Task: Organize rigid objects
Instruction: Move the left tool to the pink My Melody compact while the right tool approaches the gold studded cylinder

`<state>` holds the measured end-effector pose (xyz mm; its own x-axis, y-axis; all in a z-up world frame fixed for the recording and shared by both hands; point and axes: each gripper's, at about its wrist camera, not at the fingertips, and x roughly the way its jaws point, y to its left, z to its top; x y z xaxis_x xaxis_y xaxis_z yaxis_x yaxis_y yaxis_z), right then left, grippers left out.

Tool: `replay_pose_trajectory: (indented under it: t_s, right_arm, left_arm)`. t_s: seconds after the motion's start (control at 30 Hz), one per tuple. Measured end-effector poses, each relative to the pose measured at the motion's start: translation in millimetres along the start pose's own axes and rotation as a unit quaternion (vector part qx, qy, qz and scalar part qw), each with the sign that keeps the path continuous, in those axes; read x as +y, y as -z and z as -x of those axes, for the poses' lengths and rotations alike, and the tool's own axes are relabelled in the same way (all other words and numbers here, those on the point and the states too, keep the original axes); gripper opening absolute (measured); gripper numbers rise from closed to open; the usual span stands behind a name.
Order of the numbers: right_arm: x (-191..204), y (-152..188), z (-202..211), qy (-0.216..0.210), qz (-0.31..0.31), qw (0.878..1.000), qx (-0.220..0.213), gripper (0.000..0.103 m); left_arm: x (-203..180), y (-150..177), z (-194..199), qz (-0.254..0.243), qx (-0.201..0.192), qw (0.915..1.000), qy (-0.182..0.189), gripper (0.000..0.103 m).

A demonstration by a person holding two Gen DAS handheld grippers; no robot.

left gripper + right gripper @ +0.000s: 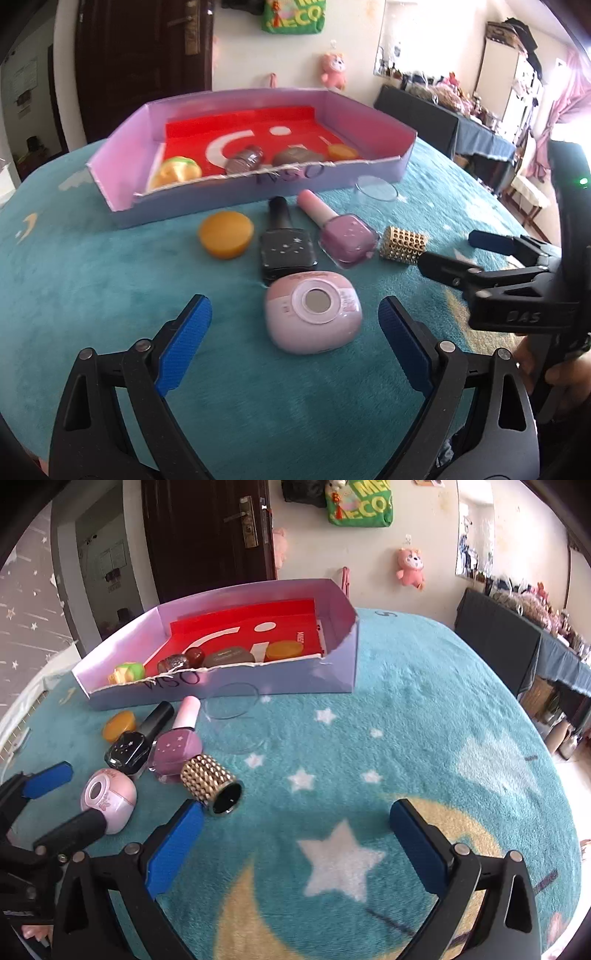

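Note:
A lilac cardboard box (207, 206) (303, 679) with a red floor holds several small items. In front of it on the teal blanket lie an orange disc (226, 234) (119, 725), a black nail-polish bottle (286, 245) (135, 744), a pink nail-polish bottle (341, 230) (179, 744), a gold studded cylinder (403, 244) (210, 781), a clear glass dish (376, 188) (232, 703) and a pink rounded case (313, 310) (109, 799). My left gripper (294, 341) is open, with the pink case between its fingertips. My right gripper (297, 843) is open and empty, right of the gold cylinder.
The right gripper shows at the right edge of the left wrist view (517, 273); the left gripper shows at the lower left of the right wrist view (55, 812). A dark door (207, 535) and a cluttered side table (517, 627) stand beyond the blanket.

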<state>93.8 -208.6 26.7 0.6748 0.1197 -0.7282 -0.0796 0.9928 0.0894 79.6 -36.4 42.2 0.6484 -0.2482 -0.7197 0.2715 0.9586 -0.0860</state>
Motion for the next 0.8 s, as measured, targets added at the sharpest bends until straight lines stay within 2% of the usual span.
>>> replay_pose_trajectory:
  t_s: [0.17, 0.3, 0.37, 0.5, 0.7, 0.8]
  right_arm:
    - [-13, -3, 1, -0.035, 0.004, 0.999, 0.003, 0.103]
    - [-12, -8, 1, -0.073, 0.019, 0.997, 0.008, 0.103]
    - [-6, -11, 2, -0.082, 0.032, 0.996, 0.008, 0.103]
    - [10, -16, 0, -0.086, 0.070, 0.994, 0.006, 0.102]
    - [24, -20, -8, -0.097, 0.115, 0.988, 0.021, 0.086]
    - [29, -22, -10, -0.101, 0.129, 0.986, 0.025, 0.083]
  left_arm:
    - [4, -2, -13, -0.001, 0.019, 0.9997, -0.015, 0.092]
    - [18, 0, -9, 0.003, 0.019, 0.9997, -0.018, 0.093]
    - [27, 1, -7, 0.010, 0.020, 0.9995, -0.025, 0.093]
    - [32, 2, -4, 0.010, 0.018, 0.9997, -0.015, 0.093]
    - [25, -2, -8, 0.001, 0.018, 0.9998, 0.003, 0.092]
    - [25, -5, -11, 0.004, 0.015, 0.9999, -0.003, 0.082]
